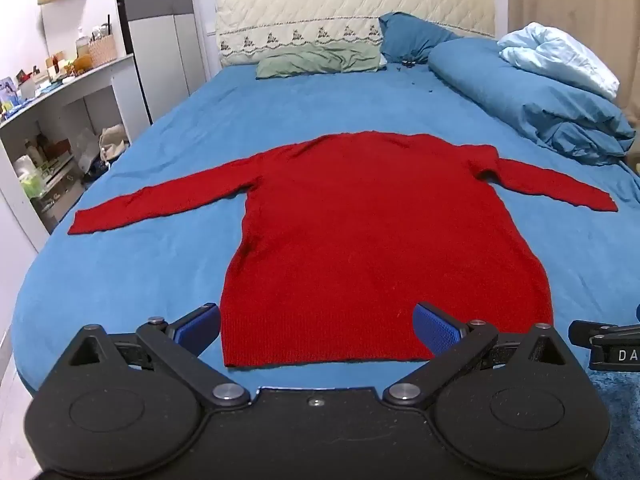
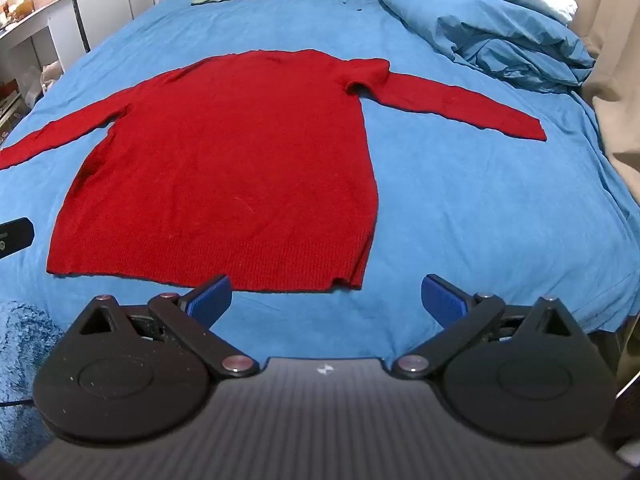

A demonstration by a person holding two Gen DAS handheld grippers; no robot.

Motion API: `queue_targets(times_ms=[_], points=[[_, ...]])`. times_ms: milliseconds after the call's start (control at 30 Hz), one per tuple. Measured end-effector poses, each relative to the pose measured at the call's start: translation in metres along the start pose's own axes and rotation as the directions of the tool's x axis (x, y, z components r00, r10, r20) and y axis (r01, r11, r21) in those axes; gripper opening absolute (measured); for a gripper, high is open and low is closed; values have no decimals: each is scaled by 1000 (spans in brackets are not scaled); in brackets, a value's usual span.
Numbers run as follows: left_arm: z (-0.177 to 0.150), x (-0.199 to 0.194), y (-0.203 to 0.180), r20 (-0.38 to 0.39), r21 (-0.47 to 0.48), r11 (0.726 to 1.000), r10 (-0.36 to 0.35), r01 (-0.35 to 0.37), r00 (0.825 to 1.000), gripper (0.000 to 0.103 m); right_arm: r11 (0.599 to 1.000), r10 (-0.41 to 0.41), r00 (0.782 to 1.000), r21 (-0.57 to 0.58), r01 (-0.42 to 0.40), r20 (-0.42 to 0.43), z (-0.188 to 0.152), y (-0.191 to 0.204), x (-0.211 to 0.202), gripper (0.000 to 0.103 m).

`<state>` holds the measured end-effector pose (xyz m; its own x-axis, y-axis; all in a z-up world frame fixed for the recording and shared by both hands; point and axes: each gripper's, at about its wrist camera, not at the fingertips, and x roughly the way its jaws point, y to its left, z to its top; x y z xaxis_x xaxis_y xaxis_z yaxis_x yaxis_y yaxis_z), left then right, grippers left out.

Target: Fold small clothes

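A red knit sweater [image 1: 360, 232] lies flat on the blue bed sheet [image 1: 160, 264], hem toward me, both sleeves spread out to the sides. It also shows in the right wrist view [image 2: 232, 160]. My left gripper [image 1: 318, 330] is open and empty, hovering over the left part of the hem. My right gripper [image 2: 326, 300] is open and empty, just in front of the hem's right corner. The right gripper's edge shows in the left wrist view [image 1: 604, 344].
A rumpled blue duvet [image 1: 532, 96] and light blue cloth [image 1: 560, 60] lie at the back right. A green pillow [image 1: 320, 60] and the headboard [image 1: 352, 12] are at the far end. Cluttered shelves [image 1: 52, 152] stand left of the bed. A blue rug [image 2: 20, 356] lies below.
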<state>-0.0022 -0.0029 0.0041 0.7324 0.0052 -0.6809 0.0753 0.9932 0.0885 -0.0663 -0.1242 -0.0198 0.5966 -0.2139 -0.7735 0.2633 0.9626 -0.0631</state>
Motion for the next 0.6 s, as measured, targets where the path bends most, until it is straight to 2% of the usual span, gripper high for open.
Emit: queue_targets(times_ms=[67,600], points=[[-10,-5,1,49,-3,1000,2,-2,999,103,1000,0,1000,-2,0,3,0,0,0,103],[-6,-10,-2,46,-2,1000,2,-2,999,103,1000,-9,1000,6,9,20,-3,-1,-6,103]])
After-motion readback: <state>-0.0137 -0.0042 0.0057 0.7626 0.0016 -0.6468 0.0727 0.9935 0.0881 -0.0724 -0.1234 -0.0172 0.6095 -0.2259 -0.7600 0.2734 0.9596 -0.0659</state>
